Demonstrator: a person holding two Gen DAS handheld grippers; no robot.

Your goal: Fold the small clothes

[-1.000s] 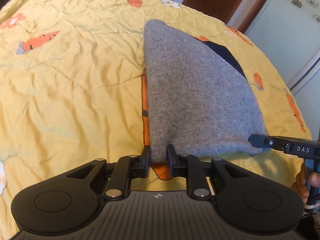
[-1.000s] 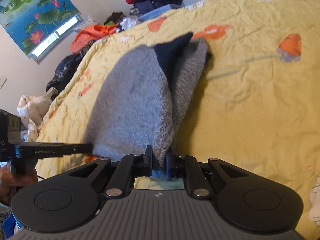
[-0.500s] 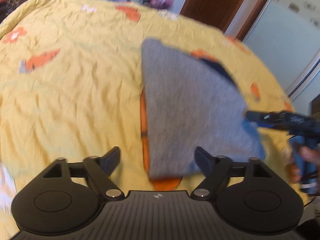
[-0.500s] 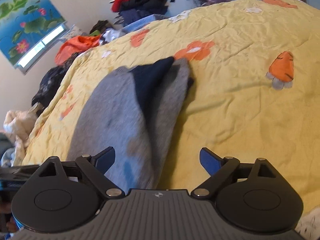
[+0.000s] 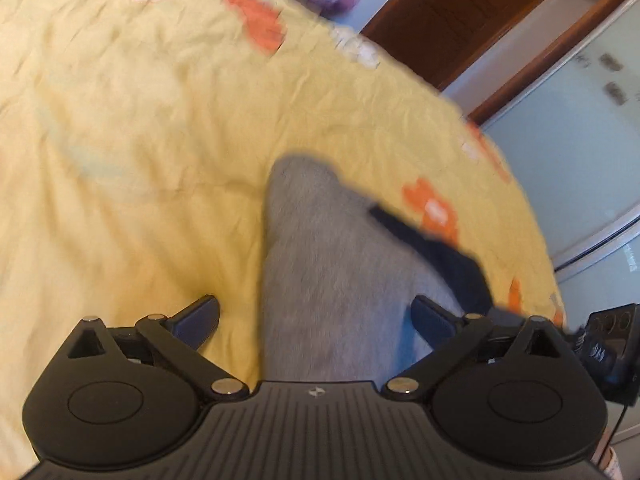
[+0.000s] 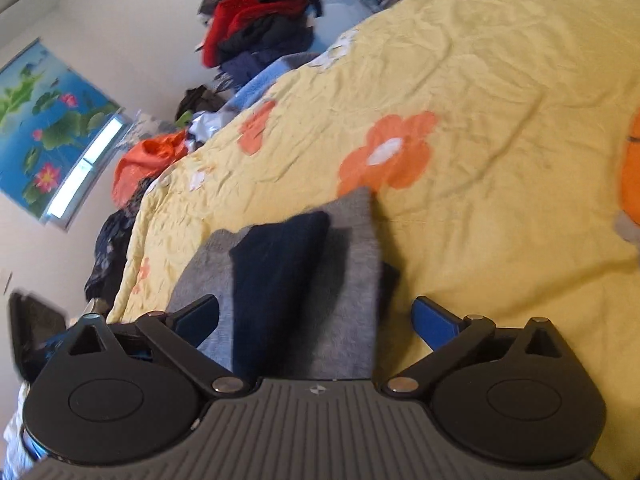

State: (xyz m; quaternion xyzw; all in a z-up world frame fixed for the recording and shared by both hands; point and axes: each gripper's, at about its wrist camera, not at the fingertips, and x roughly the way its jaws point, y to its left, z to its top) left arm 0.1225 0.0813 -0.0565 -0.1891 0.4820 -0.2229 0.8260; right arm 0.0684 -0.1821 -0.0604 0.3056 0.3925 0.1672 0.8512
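A folded grey knit garment with a dark navy part lies on the yellow bedspread. My left gripper is open and empty, jaws wide apart above the garment's near end. In the right wrist view the same grey garment shows its navy part on top. My right gripper is open and empty over its near end. The other gripper shows at the right edge of the left view and at the left edge of the right view.
The bedspread has orange flower prints. Piles of clothes lie beyond the bed's far edge. A wooden door and a pale cabinet stand past the bed. A lotus picture hangs on the wall.
Both grippers were shut on the grey garment's near edge a second ago. Both opened and let it go, then moved forward over it; the garment now lies on the bed.
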